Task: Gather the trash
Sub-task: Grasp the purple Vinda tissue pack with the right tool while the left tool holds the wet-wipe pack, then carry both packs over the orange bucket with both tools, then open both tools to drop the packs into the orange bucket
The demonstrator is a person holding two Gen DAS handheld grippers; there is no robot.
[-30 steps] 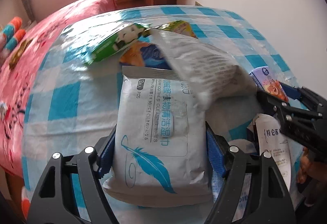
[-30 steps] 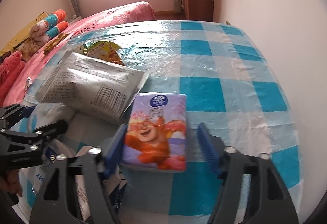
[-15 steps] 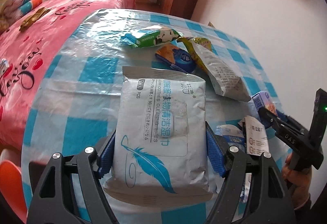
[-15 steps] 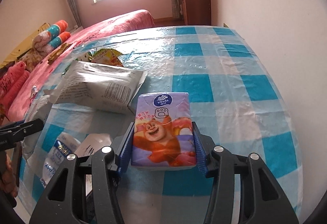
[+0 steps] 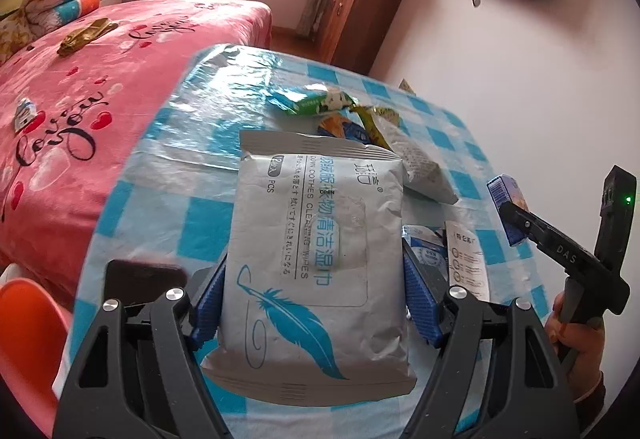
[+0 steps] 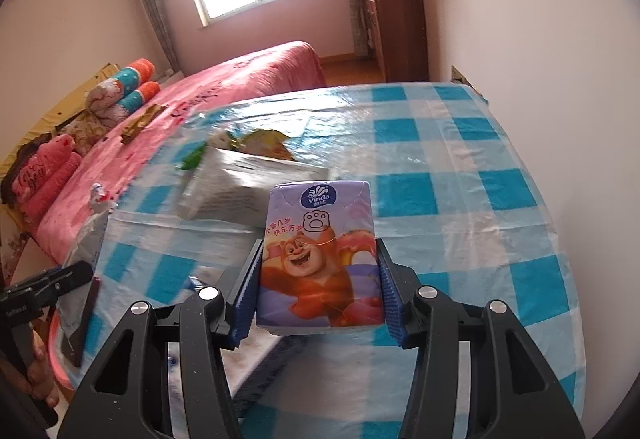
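My left gripper (image 5: pixel 314 303) is shut on a grey wet-wipes pack (image 5: pixel 316 243) with a blue feather print, held above the table. My right gripper (image 6: pixel 318 291) is shut on a purple tissue pack (image 6: pixel 318 255) with a cartoon bear, also held above the table; this pack also shows in the left wrist view (image 5: pixel 508 207). On the checked tablecloth (image 6: pixel 440 143) lie a grey foil bag (image 6: pixel 248 183), a green wrapper (image 5: pixel 312 101), an orange-blue wrapper (image 5: pixel 344 127) and white paper packets (image 5: pixel 466 259).
A pink bed (image 5: pixel 80 79) runs along the table's left side. A wooden cabinet (image 6: pixel 396 15) stands at the far wall. An orange chair (image 5: pixel 28 331) is at the lower left. The white wall (image 6: pixel 540 39) borders the table's right edge.
Both grippers have risen and tilted up, carrying their packs away from the table. The right gripper closed on the tissue pack, which lay between open fingers a second ago.
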